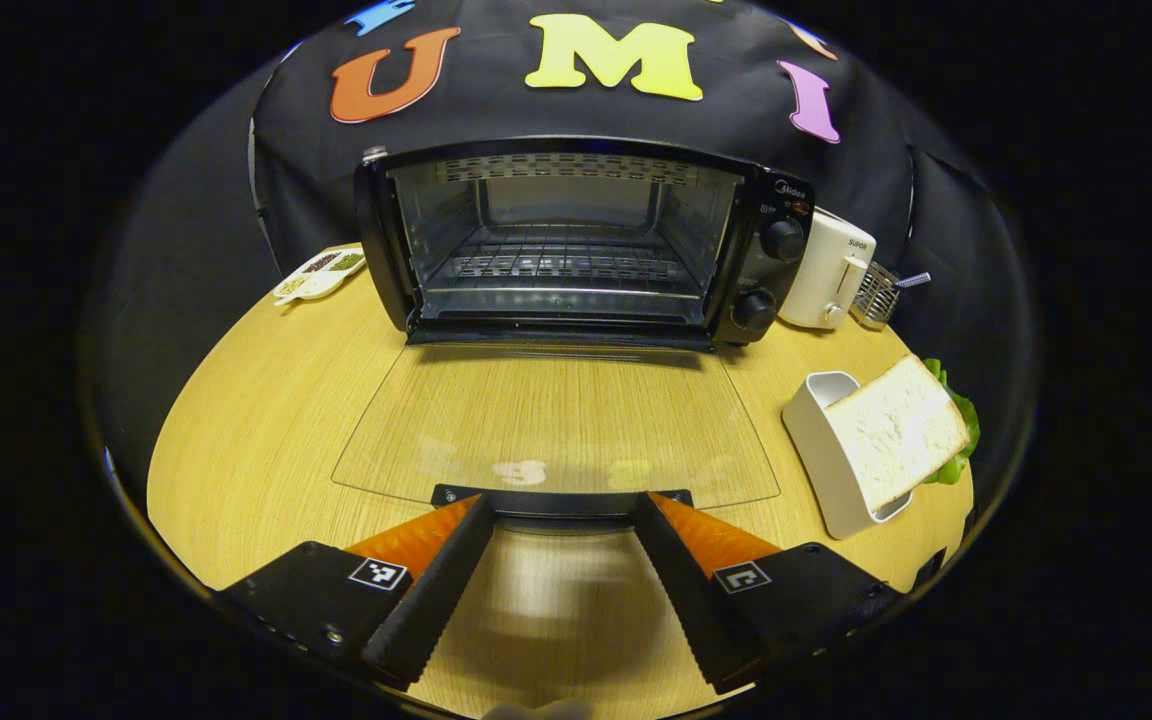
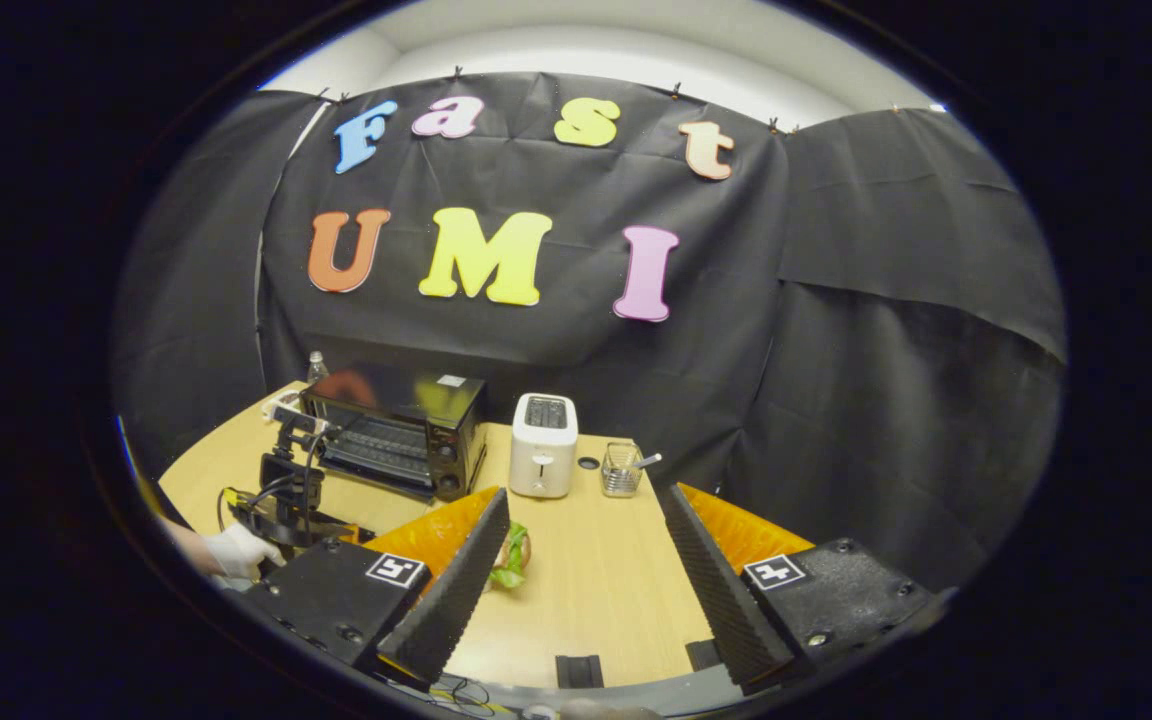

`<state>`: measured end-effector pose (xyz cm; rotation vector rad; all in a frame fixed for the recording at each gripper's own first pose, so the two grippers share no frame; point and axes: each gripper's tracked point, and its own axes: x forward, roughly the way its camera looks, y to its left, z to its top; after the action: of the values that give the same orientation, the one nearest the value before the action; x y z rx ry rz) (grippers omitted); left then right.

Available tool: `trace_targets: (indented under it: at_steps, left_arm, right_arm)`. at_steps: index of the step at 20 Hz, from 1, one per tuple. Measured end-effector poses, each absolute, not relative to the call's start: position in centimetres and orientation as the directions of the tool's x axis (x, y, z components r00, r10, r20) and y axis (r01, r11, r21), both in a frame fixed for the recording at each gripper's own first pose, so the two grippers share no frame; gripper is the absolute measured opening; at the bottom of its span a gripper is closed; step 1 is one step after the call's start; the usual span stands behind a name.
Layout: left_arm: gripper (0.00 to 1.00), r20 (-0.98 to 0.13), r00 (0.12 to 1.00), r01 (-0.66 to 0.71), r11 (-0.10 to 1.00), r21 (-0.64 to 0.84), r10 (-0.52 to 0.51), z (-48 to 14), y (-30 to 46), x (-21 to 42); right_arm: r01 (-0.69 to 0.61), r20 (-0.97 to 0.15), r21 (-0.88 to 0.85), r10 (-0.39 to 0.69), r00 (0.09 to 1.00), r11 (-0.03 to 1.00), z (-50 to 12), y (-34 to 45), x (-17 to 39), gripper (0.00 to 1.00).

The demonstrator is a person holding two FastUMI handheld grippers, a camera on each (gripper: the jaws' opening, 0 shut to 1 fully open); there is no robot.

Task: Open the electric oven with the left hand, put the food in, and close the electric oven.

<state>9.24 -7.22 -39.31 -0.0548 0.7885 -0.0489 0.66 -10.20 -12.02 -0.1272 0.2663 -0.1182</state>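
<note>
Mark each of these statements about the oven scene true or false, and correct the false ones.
1. The electric oven's glass door lies fully open, flat over the table. True.
2. A sandwich already sits on the oven's wire rack. False: the rack is bare; the sandwich leans in a white holder on the table.
3. The left gripper is open, its fingers either side of the door handle. True.
4. The right gripper is shut on the sandwich. False: it is open and holds nothing.
5. The white toaster stands left of the oven in the right gripper view. False: it stands to its right.
</note>
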Motion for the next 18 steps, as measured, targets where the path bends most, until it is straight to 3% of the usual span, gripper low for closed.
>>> trace_targets:
  at_steps: [2,4,7,8,9,12,13,14,18]
  left_arm:
    - [0.95,-0.677,0.732,0.024,0.997,-0.076,-0.069,-38.0,-7.1,9.1]
    - [0.95,-0.639,0.766,0.032,0.997,-0.068,-0.068,-36.3,-6.6,8.7]
    - [0.95,-0.557,0.826,0.044,0.996,-0.082,-0.083,-31.8,-5.9,7.5]
    - [0.95,-0.521,0.848,0.05,0.994,-0.094,-0.092,-29.9,-5.5,7.2]
    - [0.94,-0.49,0.866,0.054,0.994,-0.099,-0.096,-28.1,-5.1,6.7]
    - [0.95,-0.386,0.916,0.067,0.991,-0.115,-0.107,-22.2,-3.6,5.1]
    - [0.94,-0.357,0.929,0.064,0.991,-0.114,-0.101,-20.4,-3.0,4.5]
    - [0.94,-0.325,0.941,0.061,0.992,-0.111,-0.094,-18.8,-2.4,4.0]
    - [0.95,-0.247,0.967,0.037,0.996,-0.084,-0.057,-13.2,-1.7,1.3]
  right_arm:
    - [0.1,-0.257,-0.141,-0.134,0.957,0.985,-12.2,-10.5,1.0,0.96]
    - [0.096,-0.271,-0.139,-0.131,0.954,0.986,-12.8,-10.7,1.6,1.0]
    - [0.061,-0.329,-0.113,-0.095,0.94,0.992,-15.4,-10.5,2.9,1.0]
    - [0.045,-0.354,-0.089,-0.074,0.933,0.995,-16.4,-10.1,3.5,0.96]
    - [0.031,-0.387,-0.062,-0.052,0.921,0.998,-18.1,-10.0,3.9,1.0]
    - [-0.021,-0.462,0.02,0.028,0.887,1.0,-22.5,-8.9,5.9,1.0]
    - [-0.041,-0.483,0.039,0.055,0.874,0.998,-24.0,-8.4,6.7,0.95]
    - [-0.066,-0.51,0.063,0.089,0.855,0.996,-25.7,-8.0,7.7,1.0]
    - [-0.151,-0.635,0.234,0.269,0.724,0.96,-32.9,-5.7,11.1,0.96]
